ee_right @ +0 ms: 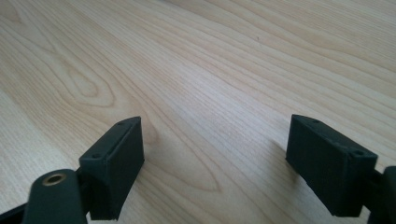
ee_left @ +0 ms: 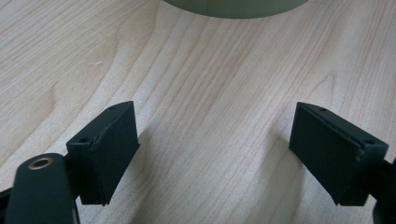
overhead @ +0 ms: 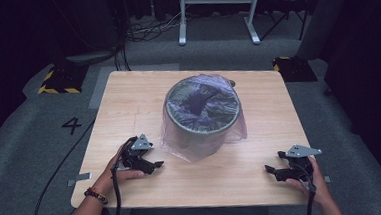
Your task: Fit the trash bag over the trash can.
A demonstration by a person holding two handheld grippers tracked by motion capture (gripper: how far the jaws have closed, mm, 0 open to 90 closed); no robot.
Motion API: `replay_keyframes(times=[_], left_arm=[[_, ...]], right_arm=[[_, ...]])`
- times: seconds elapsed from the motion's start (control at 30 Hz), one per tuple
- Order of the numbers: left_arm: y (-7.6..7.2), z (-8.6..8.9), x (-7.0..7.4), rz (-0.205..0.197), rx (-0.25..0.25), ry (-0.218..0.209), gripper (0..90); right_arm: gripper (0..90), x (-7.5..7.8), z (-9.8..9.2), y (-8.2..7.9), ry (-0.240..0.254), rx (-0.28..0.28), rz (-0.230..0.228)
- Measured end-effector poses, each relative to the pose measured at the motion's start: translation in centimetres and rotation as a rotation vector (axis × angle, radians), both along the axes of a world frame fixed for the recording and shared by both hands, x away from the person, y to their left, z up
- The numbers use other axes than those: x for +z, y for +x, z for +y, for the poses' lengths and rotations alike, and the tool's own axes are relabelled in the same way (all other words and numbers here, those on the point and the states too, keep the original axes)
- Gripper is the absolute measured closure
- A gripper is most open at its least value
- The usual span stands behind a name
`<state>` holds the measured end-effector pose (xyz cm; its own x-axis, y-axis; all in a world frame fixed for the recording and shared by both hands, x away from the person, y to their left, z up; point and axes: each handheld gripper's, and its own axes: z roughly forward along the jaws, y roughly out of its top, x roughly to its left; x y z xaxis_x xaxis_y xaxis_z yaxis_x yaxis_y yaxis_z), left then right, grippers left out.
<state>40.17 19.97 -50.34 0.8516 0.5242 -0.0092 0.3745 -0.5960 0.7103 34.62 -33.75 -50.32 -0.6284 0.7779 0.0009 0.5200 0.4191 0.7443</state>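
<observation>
high view: bin [overhead: 203, 117] mid-table [overhead: 257, 91]

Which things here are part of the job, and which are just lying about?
In the job: bin, its plastic liner bag, left gripper, right gripper, both open.
Lying about: white frame, floor cables, yellow-black base.

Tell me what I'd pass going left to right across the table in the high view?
Left tool in the person's left hand → bin lined with a clear plastic bag at the table's middle → right tool in the right hand. Both tools have their jaws apart, holding nothing.
</observation>
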Motion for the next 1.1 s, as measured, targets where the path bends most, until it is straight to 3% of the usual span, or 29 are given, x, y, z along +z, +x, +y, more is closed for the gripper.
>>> replay_keyframes(times=[0.2, 1.1], left_arm=[[-0.01, 0.00, 0.00, -0.002, 0.001, 0.001, 15.3], [0.13, 0.01, 0.01, 0.000, -0.007, 0.001, 15.0]], right_arm=[[18.9, -0.01, -0.01, -0.29, -0.005, -0.028, -0.002], [18.1, -0.03, 0.10, -0.22, -0.003, -0.039, -0.001]])
